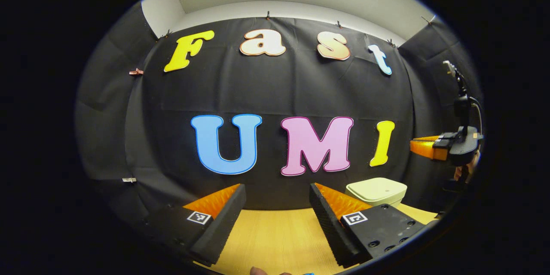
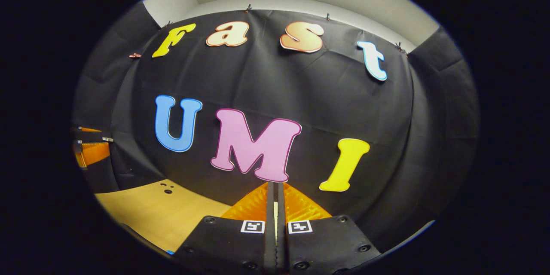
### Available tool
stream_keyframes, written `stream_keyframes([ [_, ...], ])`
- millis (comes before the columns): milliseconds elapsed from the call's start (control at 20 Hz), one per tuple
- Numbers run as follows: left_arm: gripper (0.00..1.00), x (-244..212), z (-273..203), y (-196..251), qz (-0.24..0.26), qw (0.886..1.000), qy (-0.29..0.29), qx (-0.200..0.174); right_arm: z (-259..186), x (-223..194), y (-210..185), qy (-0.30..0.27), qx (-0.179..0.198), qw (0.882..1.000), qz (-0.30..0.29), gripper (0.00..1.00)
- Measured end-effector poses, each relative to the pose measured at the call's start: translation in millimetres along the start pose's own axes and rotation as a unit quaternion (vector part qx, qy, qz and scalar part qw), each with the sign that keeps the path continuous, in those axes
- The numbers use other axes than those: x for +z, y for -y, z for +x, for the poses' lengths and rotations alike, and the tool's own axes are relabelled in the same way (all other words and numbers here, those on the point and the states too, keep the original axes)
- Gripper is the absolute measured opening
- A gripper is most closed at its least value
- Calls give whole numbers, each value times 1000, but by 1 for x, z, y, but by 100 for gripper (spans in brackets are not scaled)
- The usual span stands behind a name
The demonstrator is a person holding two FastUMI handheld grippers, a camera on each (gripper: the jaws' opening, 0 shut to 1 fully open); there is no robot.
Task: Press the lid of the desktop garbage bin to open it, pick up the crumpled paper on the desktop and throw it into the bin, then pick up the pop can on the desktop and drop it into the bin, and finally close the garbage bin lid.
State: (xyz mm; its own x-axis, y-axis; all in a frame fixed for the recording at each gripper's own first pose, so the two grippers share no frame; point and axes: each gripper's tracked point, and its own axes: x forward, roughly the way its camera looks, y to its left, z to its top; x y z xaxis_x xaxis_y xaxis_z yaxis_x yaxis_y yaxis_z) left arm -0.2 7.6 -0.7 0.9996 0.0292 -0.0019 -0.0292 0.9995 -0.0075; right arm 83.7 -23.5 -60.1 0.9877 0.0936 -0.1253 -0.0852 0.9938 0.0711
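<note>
Two sets of tongs are up in front of the booth's black cloth wall, and I am holding nothing with either. No brand or label on the task's things is readable from where I sit; each finger carries a small square black-and-white marker tag, patterns rather than words.

My left tongs [image 1: 277,206] stand spread wide, with a broad strip of bare wooden surface [image 1: 275,236] showing between the two fingers. Nothing is between them and they touch nothing. Just beyond the right-hand finger in the left gripper view sits the garbage bin [image 1: 377,190], a pale box with rounded corners, its lid down flat, resting on the surface near the wall.

My right tongs [image 2: 275,206] are pressed together, the two fingers meeting along a thin seam with nothing pinched between them. In the left gripper view I see them at the far right edge [image 1: 423,147], raised well above the bin, with a bit of the hand below.

At the left edge of the right gripper view the left tongs [image 2: 92,148] show partly.
</note>
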Motion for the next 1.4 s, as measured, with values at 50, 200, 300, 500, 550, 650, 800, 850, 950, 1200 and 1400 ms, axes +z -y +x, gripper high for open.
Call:
stream_keyframes([
  [50, 95, -2, 0, 0, 2, 1000, -1, 1, 9, -14, 0, -14, 3, 1000, 8, 5],
  [200, 95, -3, 1, 0, 5, 1000, -4, 4, 32, -58, 7, -59, 4, 998, 22, 5],
  [300, 95, -6, 2, 0, 6, 1000, -6, 5, 43, -83, 14, -86, 0, 996, 29, 5],
  [500, 95, -9, 4, -1, 3, 1000, -14, 7, 60, -124, 20, -128, -4, 991, 40, 5],
  [550, 95, -11, 5, -1, 2, 1000, -16, 8, 63, -137, 20, -145, -3, 988, 44, 5],
  [650, 95, -10, 8, -1, 3, 1000, -18, 8, 67, -158, 18, -176, 3, 983, 51, 5],
  [800, 95, -11, 18, 0, 4, 1000, -18, 5, 69, -179, 14, -221, 11, 974, 51, 2],
  [850, 95, -11, 18, 0, 4, 1000, -19, 5, 68, -186, 12, -236, 14, 970, 53, 5],
  [950, 95, -15, 19, -2, 1, 1000, -22, 5, 66, -189, 11, -249, 8, 965, 85, 6],
  [1200, 95, -16, 18, -5, 1, 1000, -22, 6, 68, -181, 12, -235, 13, 969, 75, 6],
  [1400, 95, -21, 16, -7, 1, 1000, -24, 4, 69, -166, 11, -201, 13, 979, 30, 8],
])
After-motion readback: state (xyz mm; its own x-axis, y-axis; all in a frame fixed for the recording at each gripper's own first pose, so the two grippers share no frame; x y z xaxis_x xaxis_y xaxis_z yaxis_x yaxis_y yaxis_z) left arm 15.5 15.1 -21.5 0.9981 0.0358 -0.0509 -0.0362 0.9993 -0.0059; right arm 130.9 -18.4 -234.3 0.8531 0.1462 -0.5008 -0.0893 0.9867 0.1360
